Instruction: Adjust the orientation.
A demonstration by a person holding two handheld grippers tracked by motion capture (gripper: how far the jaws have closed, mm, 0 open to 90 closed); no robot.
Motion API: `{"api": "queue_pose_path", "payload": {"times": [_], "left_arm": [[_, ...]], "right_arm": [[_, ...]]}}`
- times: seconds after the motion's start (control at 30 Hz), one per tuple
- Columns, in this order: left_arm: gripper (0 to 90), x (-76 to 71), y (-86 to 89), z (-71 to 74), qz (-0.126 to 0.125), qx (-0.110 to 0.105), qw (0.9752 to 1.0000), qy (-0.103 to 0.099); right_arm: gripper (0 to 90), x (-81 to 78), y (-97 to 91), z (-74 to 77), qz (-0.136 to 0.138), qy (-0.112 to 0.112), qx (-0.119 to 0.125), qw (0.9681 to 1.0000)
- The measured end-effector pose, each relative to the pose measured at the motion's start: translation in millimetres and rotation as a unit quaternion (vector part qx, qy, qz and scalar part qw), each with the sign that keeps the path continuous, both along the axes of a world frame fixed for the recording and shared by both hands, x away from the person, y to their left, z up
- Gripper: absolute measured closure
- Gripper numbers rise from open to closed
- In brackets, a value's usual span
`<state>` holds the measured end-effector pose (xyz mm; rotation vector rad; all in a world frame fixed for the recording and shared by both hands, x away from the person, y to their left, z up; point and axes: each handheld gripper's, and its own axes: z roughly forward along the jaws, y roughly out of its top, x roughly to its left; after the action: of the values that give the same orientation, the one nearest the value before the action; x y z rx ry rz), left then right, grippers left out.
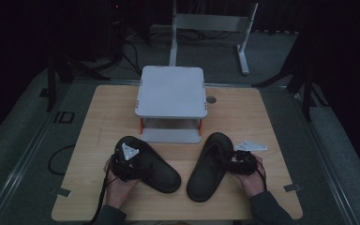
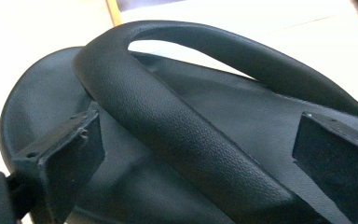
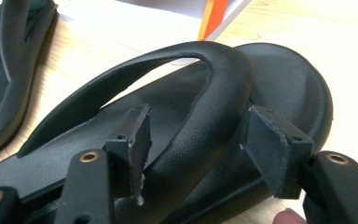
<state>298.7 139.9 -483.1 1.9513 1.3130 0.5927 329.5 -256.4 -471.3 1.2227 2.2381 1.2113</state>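
Near the six-o'clock edge of the wooden counter (image 1: 243, 112), bare board all around, two black rubber slippers (image 1: 151, 164) (image 1: 209, 165) lie apart; left fingers (image 2: 60, 163) spread astride one strap (image 2: 168, 126), right fingers (image 3: 135, 140) spread beside the other's.

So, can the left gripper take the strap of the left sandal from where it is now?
Probably yes. The left gripper is open, with the strap of the left sandal already between its jaws and nothing blocking it.
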Motion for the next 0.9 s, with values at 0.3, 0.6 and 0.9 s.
{"api": "queue_pose_path", "payload": {"times": [0.3, 0.6, 0.9], "left_arm": [[26.2, -6.0, 5.6, 1.3, -0.004, -0.013, 0.9999, 0.0], [38.7, -20.5, 13.5, 4.4, -0.044, -0.009, 0.9989, 0.011], [49.0, -33.0, 3.3, 5.3, -0.118, -0.012, 0.9929, -0.007]], "right_arm": [[43.5, 2.0, 2.9, -0.9, -0.004, 0.005, -0.002, 1.0], [55.6, -2.2, 4.1, 1.7, 0.007, 0.002, 0.003, 1.0], [59.1, -10.4, 12.1, 3.6, 0.003, -0.006, -0.004, 1.0]]}}
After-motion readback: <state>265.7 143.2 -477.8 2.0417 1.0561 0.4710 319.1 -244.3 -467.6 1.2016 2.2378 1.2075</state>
